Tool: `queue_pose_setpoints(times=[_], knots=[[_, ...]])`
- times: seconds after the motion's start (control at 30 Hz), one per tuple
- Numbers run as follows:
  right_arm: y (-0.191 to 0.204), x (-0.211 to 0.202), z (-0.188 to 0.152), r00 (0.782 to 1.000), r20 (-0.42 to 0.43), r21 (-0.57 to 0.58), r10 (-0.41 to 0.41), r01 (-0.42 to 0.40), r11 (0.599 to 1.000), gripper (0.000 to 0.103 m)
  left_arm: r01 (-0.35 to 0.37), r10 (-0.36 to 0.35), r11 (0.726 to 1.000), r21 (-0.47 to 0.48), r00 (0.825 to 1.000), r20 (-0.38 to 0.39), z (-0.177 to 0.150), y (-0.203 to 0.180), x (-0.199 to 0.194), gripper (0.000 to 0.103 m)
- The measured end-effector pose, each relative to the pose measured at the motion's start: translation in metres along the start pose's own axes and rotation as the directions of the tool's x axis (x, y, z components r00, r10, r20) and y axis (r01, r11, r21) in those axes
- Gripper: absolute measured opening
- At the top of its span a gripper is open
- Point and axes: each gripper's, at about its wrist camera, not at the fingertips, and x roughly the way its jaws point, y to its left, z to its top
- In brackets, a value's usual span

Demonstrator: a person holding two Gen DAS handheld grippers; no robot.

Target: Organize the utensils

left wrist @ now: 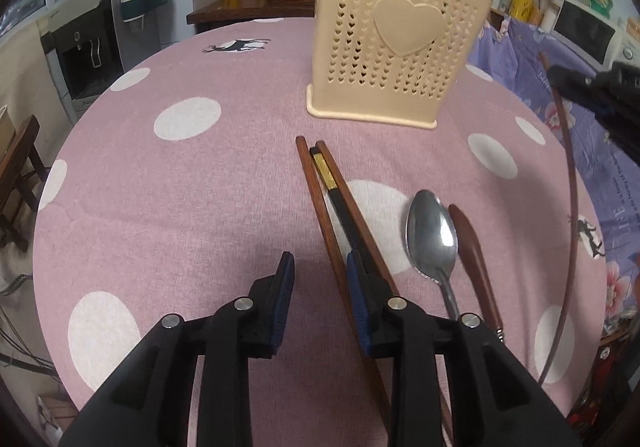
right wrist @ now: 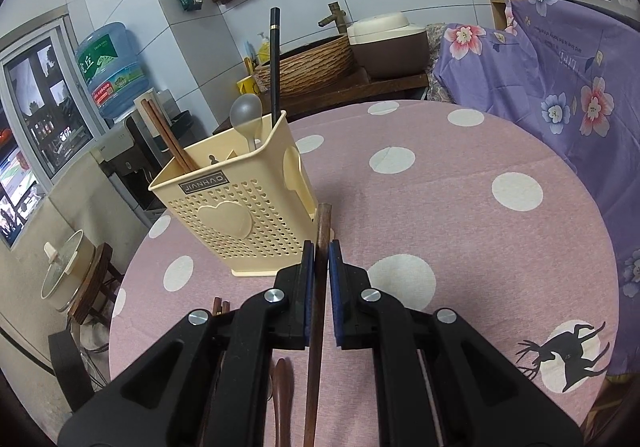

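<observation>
A cream perforated utensil holder with a heart stands on the pink dotted table; it also shows in the right wrist view, holding two brown chopsticks, a grey spoon and a black chopstick. My left gripper is open low over the table, its right finger beside brown and black chopsticks. A metal spoon and a wooden-handled utensil lie to the right. My right gripper is shut on a brown chopstick, held above the table next to the holder.
A purple floral cloth covers furniture at the right. A water dispenser stands left of the table, a woven basket and a rice cooker behind it. The right gripper's arm shows at the left view's right edge.
</observation>
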Motion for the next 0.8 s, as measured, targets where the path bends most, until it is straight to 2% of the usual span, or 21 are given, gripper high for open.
queue_pose_setpoints(times=[0.07,0.13,0.3,0.47,0.57,0.63,0.8], knots=[[0.000,-0.001,0.000,1.000,0.002,-0.002,-0.001,0.001,1.000,0.008,-0.023,0.023,1.000,0.006,1.000,0.002,0.000,0.000,0.000,0.030],[0.001,-0.001,0.000,1.000,0.003,-0.007,-0.007,0.007,1.000,0.008,-0.002,0.002,1.000,-0.008,1.000,-0.009,0.001,0.000,0.001,0.030],[0.001,0.001,0.000,1.000,0.000,-0.002,-0.013,0.013,1.000,0.008,-0.044,0.044,0.999,0.020,0.999,-0.007,0.013,-0.007,0.012,0.030],[0.006,-0.001,-0.001,1.000,0.003,-0.012,-0.013,0.013,1.000,0.008,-0.080,0.080,0.997,0.011,0.996,-0.030,0.043,-0.003,0.034,0.026],[0.007,-0.002,-0.001,1.000,0.004,-0.012,-0.012,0.013,1.000,0.008,-0.099,0.099,0.995,0.004,0.994,-0.043,0.056,-0.002,0.043,0.017],[0.007,-0.002,-0.002,1.000,0.003,-0.013,-0.014,0.014,1.000,0.008,-0.110,0.110,0.994,0.003,0.993,-0.043,0.059,-0.002,0.046,0.011],[0.008,-0.001,-0.003,1.000,-0.003,-0.007,-0.017,0.017,1.000,0.008,-0.124,0.124,0.992,-0.014,0.992,-0.029,0.060,-0.002,0.047,0.009]])
